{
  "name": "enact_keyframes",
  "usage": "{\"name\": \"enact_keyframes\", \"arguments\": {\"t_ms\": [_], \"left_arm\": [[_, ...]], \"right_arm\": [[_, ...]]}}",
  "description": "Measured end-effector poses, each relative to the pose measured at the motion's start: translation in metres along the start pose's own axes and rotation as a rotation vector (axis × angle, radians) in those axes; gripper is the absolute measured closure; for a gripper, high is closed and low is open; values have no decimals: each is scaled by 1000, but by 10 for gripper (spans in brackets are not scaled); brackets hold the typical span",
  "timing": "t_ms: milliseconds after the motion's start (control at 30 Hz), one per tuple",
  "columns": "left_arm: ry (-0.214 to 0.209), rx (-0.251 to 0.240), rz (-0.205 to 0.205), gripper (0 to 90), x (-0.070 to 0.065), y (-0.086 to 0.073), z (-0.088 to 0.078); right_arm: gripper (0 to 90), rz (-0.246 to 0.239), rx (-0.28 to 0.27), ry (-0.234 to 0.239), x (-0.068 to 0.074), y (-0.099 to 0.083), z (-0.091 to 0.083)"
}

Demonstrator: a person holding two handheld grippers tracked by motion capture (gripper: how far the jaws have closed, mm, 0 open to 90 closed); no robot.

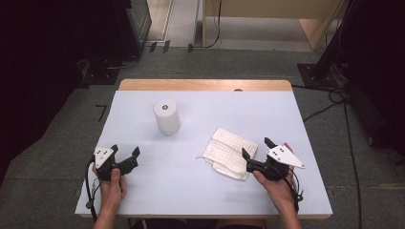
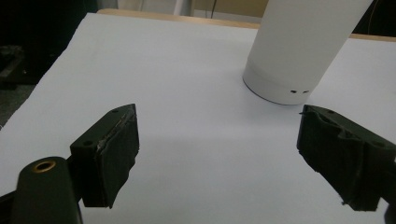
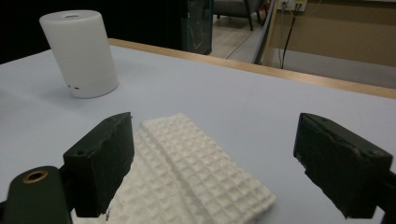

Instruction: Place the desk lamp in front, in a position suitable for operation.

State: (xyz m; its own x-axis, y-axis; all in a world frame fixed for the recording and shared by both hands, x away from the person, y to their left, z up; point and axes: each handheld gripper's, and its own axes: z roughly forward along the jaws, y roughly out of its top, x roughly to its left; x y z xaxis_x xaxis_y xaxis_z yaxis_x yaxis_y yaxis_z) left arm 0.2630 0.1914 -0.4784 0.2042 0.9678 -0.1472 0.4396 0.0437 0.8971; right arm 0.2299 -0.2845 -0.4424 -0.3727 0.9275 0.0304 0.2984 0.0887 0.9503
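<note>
A white cylinder [image 1: 166, 116] stands upright on the white table [image 1: 200, 191], left of centre. The left gripper view brings that cylinder [image 2: 299, 46] close, beyond the jaws. A folded white waffle-weave cloth [image 1: 228, 152] lies flat at the right. My left gripper [image 1: 125, 150], held in a hand near the front left, is open with bare table between its jaws. My right gripper [image 1: 257, 148] hovers at the cloth's right edge, open. In the right gripper view the cloth [image 3: 196, 177] lies just ahead of the jaws, and the cylinder [image 3: 81, 53] stands far left.
The table's wooden far edge [image 1: 205, 85] shows beyond the white top. Grey floor with cables [image 1: 329, 107] surrounds the table, and dark equipment stands at the far left and far right.
</note>
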Motion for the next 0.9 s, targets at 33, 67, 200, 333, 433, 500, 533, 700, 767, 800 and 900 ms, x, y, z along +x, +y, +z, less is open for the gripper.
{"name": "enact_keyframes", "arguments": {"t_ms": [33, 67, 200, 333, 433, 500, 533, 700, 767, 800, 900], "left_arm": [[0, 0, 0, 137, 0, 0, 0], [-3, -1, 1, 137, 0, 0, 0], [-6, 0, 4, 137, 0, 0, 0], [-1, -2, 2, 137, 0, 0, 0], [12, 1, 12, 138, -1, 1, 0], [2, 3, 23, 139, -2, 2, 0], [-3, 9, 30, 139, -1, 3, 1], [-3, 14, 39, 141, -2, 4, 2], [7, 16, 58, 142, -2, 5, 0], [7, 16, 58, 143, -2, 5, 0], [25, 1, 59, 144, 0, 7, -2]], "right_arm": [[126, -4, 3, 9, 3, 0, 3], [128, -5, 15, 20, 6, 0, 7], [130, -28, 57, 59, 16, -2, 21], [153, -47, 81, 71, 25, -7, 34], [149, -53, 122, 90, 31, -11, 47], [134, -55, 163, 103, 35, -15, 54], [127, -64, 188, 108, 37, -17, 57], [89, -114, 313, 76, 39, -28, 73], [61, -110, 364, 74, 37, -32, 77], [47, -105, 383, 77, 36, -32, 79], [8, -93, 429, 71, 33, -32, 82]]}}
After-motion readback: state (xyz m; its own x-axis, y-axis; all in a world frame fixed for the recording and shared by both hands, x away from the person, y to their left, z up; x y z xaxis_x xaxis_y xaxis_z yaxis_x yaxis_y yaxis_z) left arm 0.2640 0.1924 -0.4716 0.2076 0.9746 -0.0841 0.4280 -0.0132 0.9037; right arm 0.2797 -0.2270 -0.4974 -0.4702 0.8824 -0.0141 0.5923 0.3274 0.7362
